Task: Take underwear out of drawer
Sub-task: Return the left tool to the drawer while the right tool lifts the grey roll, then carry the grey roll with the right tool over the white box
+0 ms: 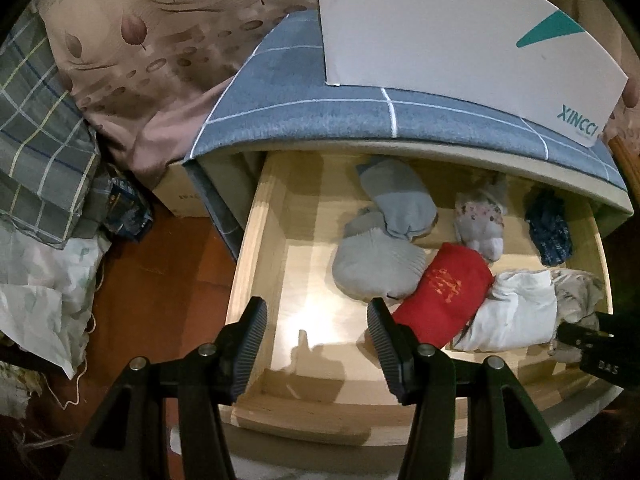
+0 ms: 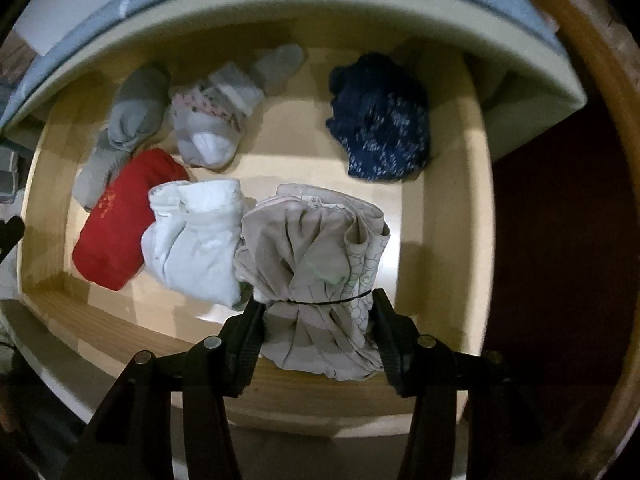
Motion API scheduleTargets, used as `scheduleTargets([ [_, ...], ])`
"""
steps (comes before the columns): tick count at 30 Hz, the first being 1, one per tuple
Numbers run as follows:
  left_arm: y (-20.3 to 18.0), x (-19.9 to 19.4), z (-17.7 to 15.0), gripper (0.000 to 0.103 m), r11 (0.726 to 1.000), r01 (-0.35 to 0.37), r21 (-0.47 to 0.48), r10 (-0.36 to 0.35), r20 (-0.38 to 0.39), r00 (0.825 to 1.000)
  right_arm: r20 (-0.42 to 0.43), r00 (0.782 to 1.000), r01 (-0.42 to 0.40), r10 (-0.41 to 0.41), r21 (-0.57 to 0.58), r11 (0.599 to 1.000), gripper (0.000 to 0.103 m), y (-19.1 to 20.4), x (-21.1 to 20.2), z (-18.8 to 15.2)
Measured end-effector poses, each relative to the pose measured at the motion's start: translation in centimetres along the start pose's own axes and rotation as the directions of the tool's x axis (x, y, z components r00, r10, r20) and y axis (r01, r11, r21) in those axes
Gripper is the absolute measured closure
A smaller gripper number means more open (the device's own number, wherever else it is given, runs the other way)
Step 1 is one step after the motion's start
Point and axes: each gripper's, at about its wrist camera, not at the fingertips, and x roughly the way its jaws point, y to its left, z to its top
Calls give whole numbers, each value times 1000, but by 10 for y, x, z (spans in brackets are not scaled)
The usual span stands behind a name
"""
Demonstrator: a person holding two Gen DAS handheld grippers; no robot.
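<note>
Black gripper arms filled the foreground of both wrist views. Beyond them, a pale wooden drawer was seen pulled out from beneath a cabinet top covered by a blue checked cloth, on which a white box printed with teal lettering was stood. A leaf-patterned bedcover and a plaid cloth were seen at the left, above a reddish-brown floor.

Inside the drawer, several rolled garments were laid. Beige underwear was found at the front right, pinched at its near end by the right gripper, whose fingers were pressed against either side of the bunched fabric. A white bundle was set touching the beige one on its left, and a red bundle with gold print was laid against the white one. Grey rolled socks were placed behind the red bundle, a patterned grey and white sock pair just beside them, and a dark blue speckled piece apart at the back right.

The left gripper was held wide apart over the bare front left part of the drawer floor, with nothing between its fingers; its right finger was seen just in front of the red bundle.
</note>
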Motion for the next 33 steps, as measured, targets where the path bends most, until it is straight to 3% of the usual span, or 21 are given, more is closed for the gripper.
scheduleTargets([
  [10,3,-1,-1,49,1000,6,-14,-6,2,1000,46,999,-10,10,2,1000,56,-6,-33,-11],
  [16,1,-3,-1,49,1000,-7,-5,7,14,1000,151,988,-34,30,27,999,56,-3,-71,2],
  [20,0,-5,-1,49,1000,-13,3,13,26,1000,261,965,-51,41,29,998,56,-5,-113,20],
  [26,-1,-6,-1,49,1000,-14,9,14,29,999,419,907,-40,37,-1,999,55,0,-185,52],
  [29,-1,-6,-1,49,1000,-14,8,14,30,999,470,882,-34,35,-11,999,55,6,-206,74],
  [33,-1,-5,0,49,1000,-13,2,13,30,999,496,867,-29,32,-14,999,55,11,-222,105],
])
